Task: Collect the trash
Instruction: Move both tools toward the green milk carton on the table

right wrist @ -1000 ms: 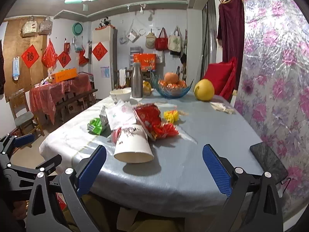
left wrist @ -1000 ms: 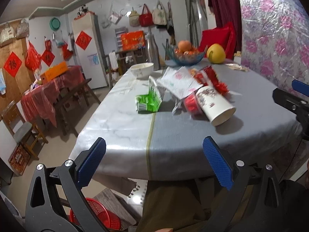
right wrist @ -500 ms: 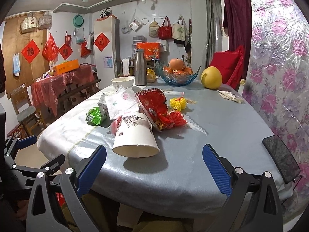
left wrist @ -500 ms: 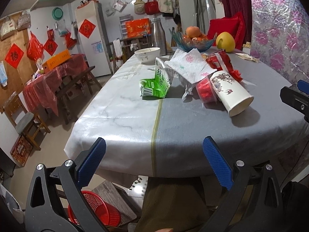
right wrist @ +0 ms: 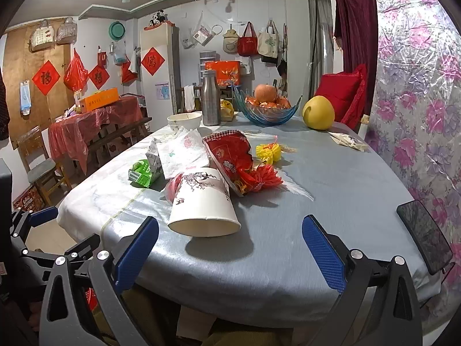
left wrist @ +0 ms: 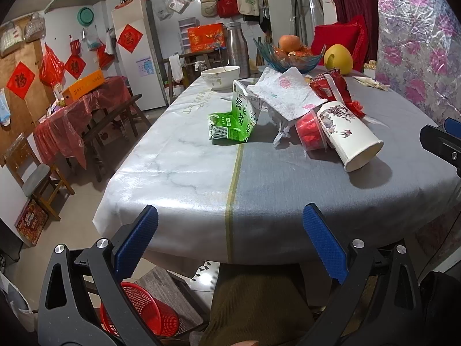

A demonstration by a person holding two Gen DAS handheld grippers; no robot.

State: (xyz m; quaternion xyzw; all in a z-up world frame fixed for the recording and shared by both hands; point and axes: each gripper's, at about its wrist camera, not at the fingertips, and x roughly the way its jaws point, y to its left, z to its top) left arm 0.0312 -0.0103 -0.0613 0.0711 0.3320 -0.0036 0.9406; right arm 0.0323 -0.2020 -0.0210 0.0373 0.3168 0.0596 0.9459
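Left gripper (left wrist: 230, 225) is spread and empty; ahead of it on the worktop (left wrist: 259, 190) stands a green drink carton (left wrist: 240, 115) — light, crushable, best pinched across its flat sides. Right gripper (right wrist: 230, 236), also spread, faces a tipped paper cup (right wrist: 203, 204) — thin-walled; grip near the stiffer rim.

Paper cup (right wrist: 203, 205) tipped on its side, mouth toward the table edge. Green carton (left wrist: 234, 121), tissue (left wrist: 285, 95) and red wrapper (right wrist: 233, 158) heaped just behind.
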